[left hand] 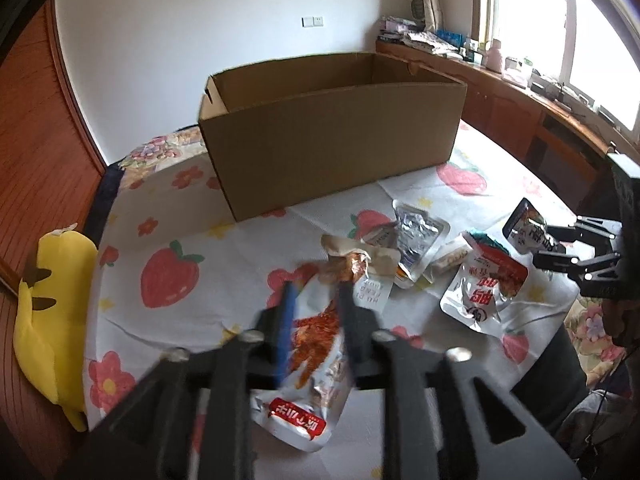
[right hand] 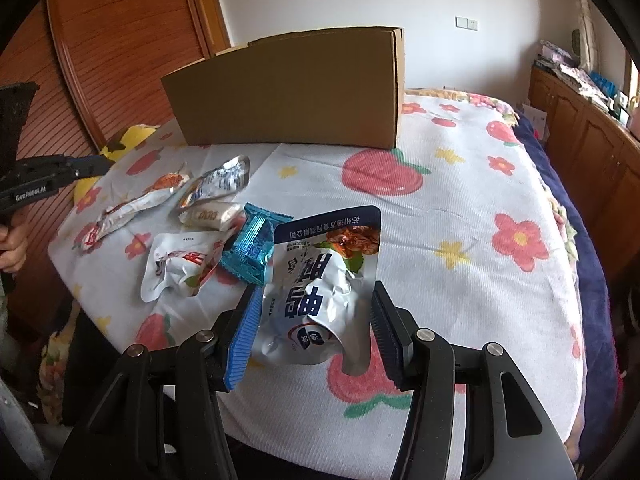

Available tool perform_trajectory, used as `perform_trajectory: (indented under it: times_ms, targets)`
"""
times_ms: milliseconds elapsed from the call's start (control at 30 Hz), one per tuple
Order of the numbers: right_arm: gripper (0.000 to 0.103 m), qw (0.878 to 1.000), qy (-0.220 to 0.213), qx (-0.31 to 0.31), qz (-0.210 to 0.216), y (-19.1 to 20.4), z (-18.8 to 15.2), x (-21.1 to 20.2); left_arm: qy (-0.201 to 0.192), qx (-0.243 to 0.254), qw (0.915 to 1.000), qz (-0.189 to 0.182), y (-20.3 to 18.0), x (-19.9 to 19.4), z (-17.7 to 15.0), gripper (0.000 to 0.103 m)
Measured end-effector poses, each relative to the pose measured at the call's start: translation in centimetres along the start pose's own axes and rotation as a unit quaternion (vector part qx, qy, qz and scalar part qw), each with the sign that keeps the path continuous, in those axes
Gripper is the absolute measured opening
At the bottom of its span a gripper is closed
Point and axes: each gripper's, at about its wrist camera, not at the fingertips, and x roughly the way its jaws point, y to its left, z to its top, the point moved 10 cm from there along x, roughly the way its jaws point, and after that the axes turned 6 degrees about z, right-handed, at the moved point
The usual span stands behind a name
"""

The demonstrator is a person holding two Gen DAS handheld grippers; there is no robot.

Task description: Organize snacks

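Observation:
A white snack packet with an orange-red picture (left hand: 316,344) lies on the strawberry-print bedcover (left hand: 168,224). My left gripper (left hand: 316,294) hovers blurred over it, jaws apart, the pads not pressing it. In the right wrist view that packet (right hand: 136,204) lies flat below the left gripper (right hand: 94,165). My right gripper (right hand: 316,292) is shut on a silver pouch with a dark blue top (right hand: 324,276) and holds it upright above the bed. An open cardboard box (left hand: 332,136) stands at the back; its inside is hidden.
More snacks lie in a loose group: a silver packet (left hand: 420,236), a beige bar (left hand: 448,260), a red-and-white pouch (left hand: 484,288), a teal packet (right hand: 252,244). A yellow plush toy (left hand: 52,308) lies at the bed's left edge. Wooden cabinets (right hand: 592,148) line the right.

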Motion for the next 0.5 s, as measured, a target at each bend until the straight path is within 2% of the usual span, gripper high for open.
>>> perform_trajectory:
  times_ms: [33, 100, 400, 433, 467, 500]
  targets:
    - [0.054, 1.0, 0.0, 0.0, 0.001, 0.0, 0.0, 0.0, 0.004, 0.002, 1.0, -0.004, -0.2, 0.3, -0.1, 0.036]
    - [0.054, 1.0, 0.002, -0.001, 0.003, 0.2, -0.2, 0.1, 0.01, 0.009, 0.9999, -0.003, -0.4, 1.1, -0.5, 0.037]
    - [0.055, 1.0, 0.005, -0.001, 0.007, 0.2, -0.4, 0.4, 0.051, 0.04, 0.9964, -0.054, -2.3, 4.4, -1.1, 0.041]
    - [0.055, 1.0, 0.005, -0.001, 0.007, 0.2, -0.4, 0.4, 0.063, 0.048, 0.9952, -0.058, -2.7, 4.9, -1.4, 0.044]
    - [0.055, 1.0, 0.005, -0.001, 0.008, 0.2, -0.4, 0.4, 0.073, 0.059, 0.9937, -0.062, -3.1, 5.4, -1.6, 0.054]
    - [0.055, 1.0, 0.006, 0.0, 0.009, 0.2, -0.4, 0.5, 0.067, 0.071, 0.9934, -0.06, -3.4, 5.6, -1.6, 0.058]
